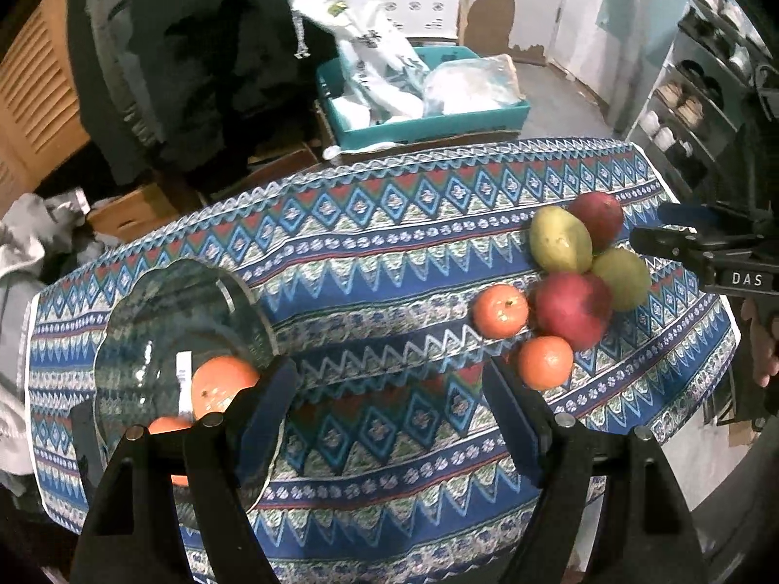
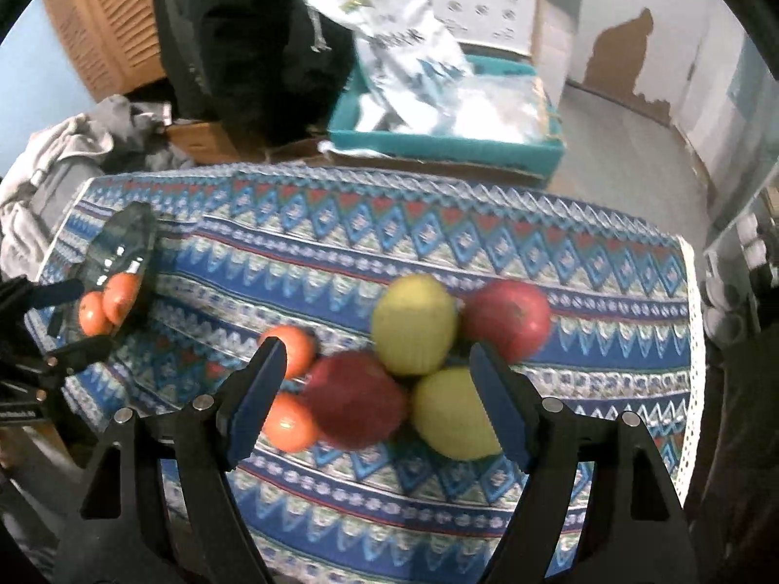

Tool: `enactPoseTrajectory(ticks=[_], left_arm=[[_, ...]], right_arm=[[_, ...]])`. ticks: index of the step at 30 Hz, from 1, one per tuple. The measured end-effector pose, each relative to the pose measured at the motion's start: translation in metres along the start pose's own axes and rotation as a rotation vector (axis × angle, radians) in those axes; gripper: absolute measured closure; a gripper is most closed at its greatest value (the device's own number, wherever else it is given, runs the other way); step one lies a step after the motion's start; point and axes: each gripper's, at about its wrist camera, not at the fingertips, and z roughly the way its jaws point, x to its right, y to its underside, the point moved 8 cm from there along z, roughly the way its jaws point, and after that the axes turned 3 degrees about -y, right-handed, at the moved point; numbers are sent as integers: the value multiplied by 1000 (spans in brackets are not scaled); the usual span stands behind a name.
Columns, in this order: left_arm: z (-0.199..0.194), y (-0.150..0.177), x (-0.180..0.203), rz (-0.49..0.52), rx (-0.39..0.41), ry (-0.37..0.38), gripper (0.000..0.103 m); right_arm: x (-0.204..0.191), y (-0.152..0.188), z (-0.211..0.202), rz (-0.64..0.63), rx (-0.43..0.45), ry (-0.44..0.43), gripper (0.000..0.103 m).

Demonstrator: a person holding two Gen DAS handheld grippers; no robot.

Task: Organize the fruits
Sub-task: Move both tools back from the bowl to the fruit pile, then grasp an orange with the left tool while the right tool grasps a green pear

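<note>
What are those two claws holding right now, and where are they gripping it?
Nothing. The left gripper and right gripper are both open and empty; the fruit pile lies untouched on the cloth.

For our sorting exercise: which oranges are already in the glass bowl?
The two oranges inside the glass bowl at the cloth's left end; the other two lie beside the apples.

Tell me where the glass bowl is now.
In the left wrist view, the glass bowl sits on the tablecloth's left side, holding oranges, beside the left claw.
</note>
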Motion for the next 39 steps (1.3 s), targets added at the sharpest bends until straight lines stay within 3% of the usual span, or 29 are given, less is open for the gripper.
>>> enactPoseTrajectory(ticks=[12,27,33,39], left_arm=[[27,-12,31,57,-20,2,23],[54,-10,34,41,-73,30,23],[57,-9,34,38,-75,38,23],[62,-8,41,52,-86,47,23]], right_arm=[[51,20,38,90,-83,-18,25],[65,49,82,153,-195,-75,24],[65,54,81,198,-225,-89,23],[56,65,74,151,-275,-79,24]])
